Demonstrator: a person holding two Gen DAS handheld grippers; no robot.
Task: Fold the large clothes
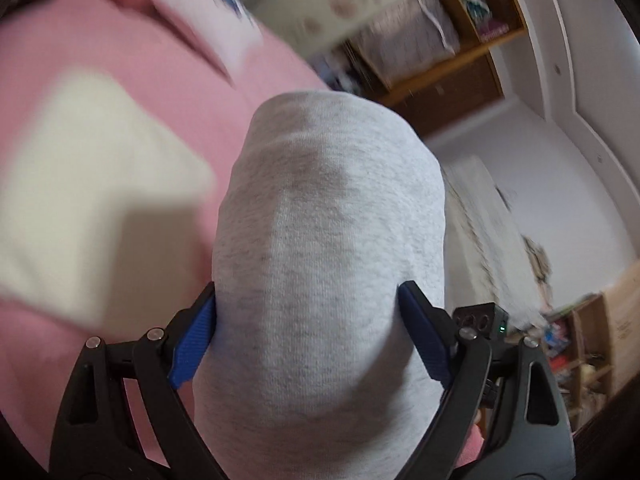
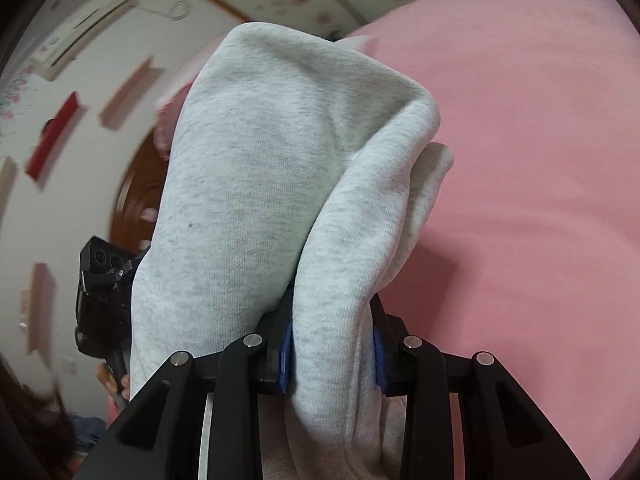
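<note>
A light grey heathered sweatshirt fabric (image 1: 328, 240) fills the middle of the left wrist view, bunched between the blue pads (image 1: 192, 344) of my left gripper (image 1: 308, 332), which is shut on it. In the right wrist view the same grey garment (image 2: 260, 184) drapes over my right gripper (image 2: 332, 356), whose blue pads (image 2: 285, 356) pinch a fold of it. Both grippers are lifted and tilted up toward the person. The rest of the garment is hidden below.
The person's pink top (image 1: 120, 60) with a cream patch (image 1: 80, 184) is close behind the cloth and also shows in the right wrist view (image 2: 540, 160). Wooden shelves (image 1: 440, 52), a wall air conditioner (image 2: 80, 28) and the other gripper (image 2: 104, 292) are in the background.
</note>
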